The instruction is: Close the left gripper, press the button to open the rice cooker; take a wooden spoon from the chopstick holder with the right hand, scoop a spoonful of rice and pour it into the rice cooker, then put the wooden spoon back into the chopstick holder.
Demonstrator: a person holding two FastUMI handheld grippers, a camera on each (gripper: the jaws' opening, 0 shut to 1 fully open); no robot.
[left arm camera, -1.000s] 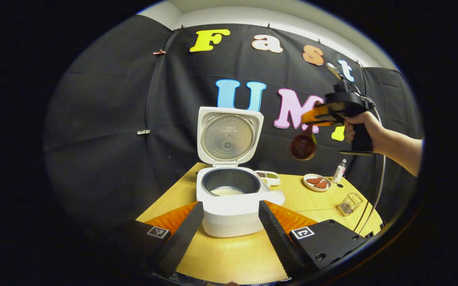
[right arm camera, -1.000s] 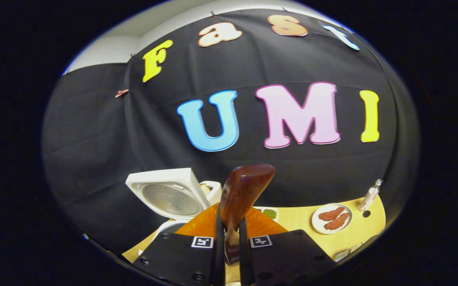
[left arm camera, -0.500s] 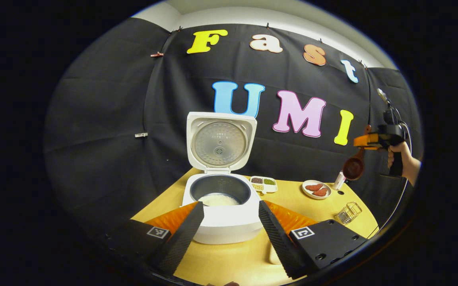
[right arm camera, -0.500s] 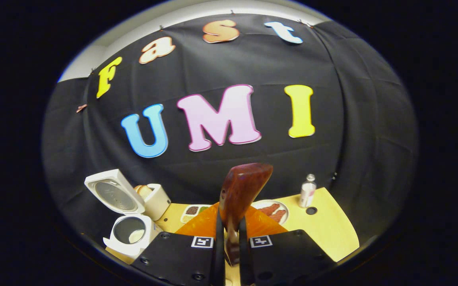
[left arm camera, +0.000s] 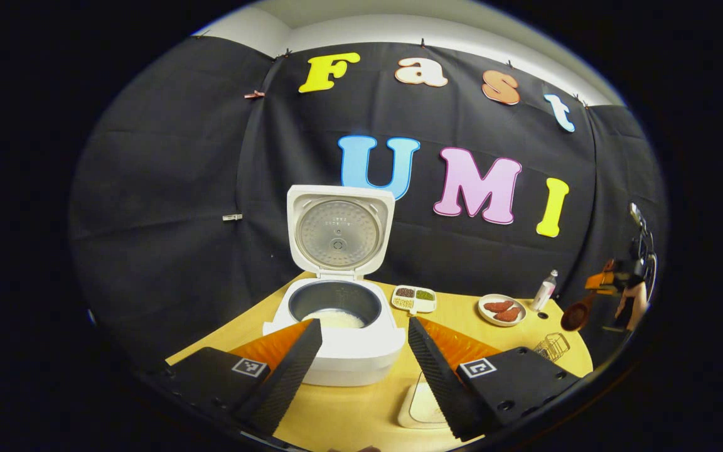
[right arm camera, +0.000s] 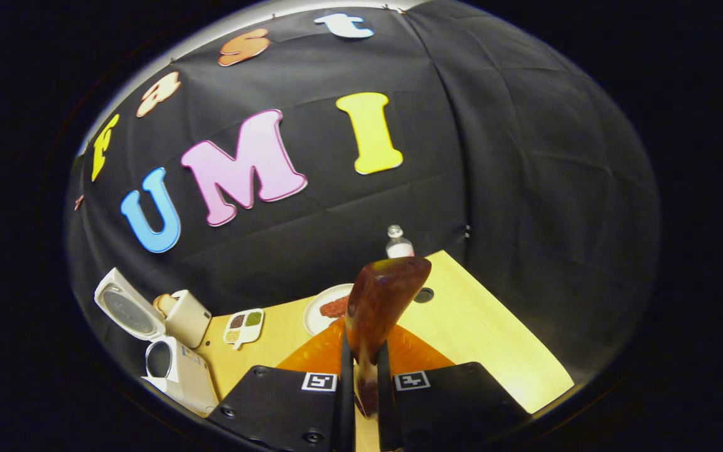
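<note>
Gripping the wooden spoon (right arm camera: pixel 379 307), the right gripper (right arm camera: pixel 364 402) hangs; left gripper (left arm camera: pixel 361 358) open before rice cooker (left arm camera: pixel 335 339) holding rice.

Seen from the left gripper view: rice cooker (left arm camera: pixel 335 333) at the table's (left arm camera: pixel 361 414) left, lid up behind the pot, rice (left arm camera: pixel 336 319) inside. Right of it, in a row: divided dish (left arm camera: pixel 413 298), plate (left arm camera: pixel 502 309), bottle (left arm camera: pixel 544 290). Wire rack (left arm camera: pixel 551 346) before the plate, near the right edge. Wooden spoon (left arm camera: pixel 578 314) above that edge.
</note>
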